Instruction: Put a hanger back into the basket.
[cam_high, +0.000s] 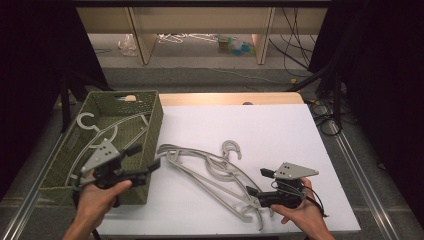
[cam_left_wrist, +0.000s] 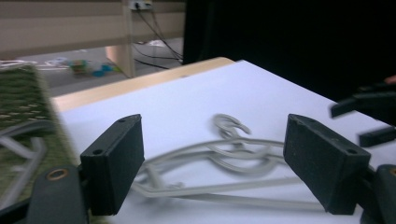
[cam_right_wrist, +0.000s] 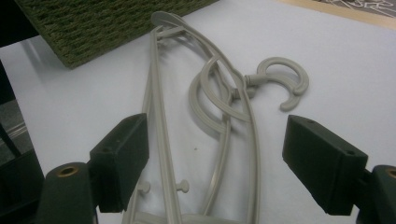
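My grey plastic hangers (cam_high: 212, 172) lie flat and stacked on the white table sheet, just right of the basket, running slantwise toward the near edge, their hooks curling toward the far side. Another grey hanger (cam_high: 102, 135) rests inside my green woven basket (cam_high: 152, 125) at the table's left edge.

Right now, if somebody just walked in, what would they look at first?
Probably the pale grey hangers lying in a tangle on the white table. Next, the green woven basket at the left edge, with another hanger inside. Then the two black tongs, the left tongs by the basket and the right tongs at the pile, both open.
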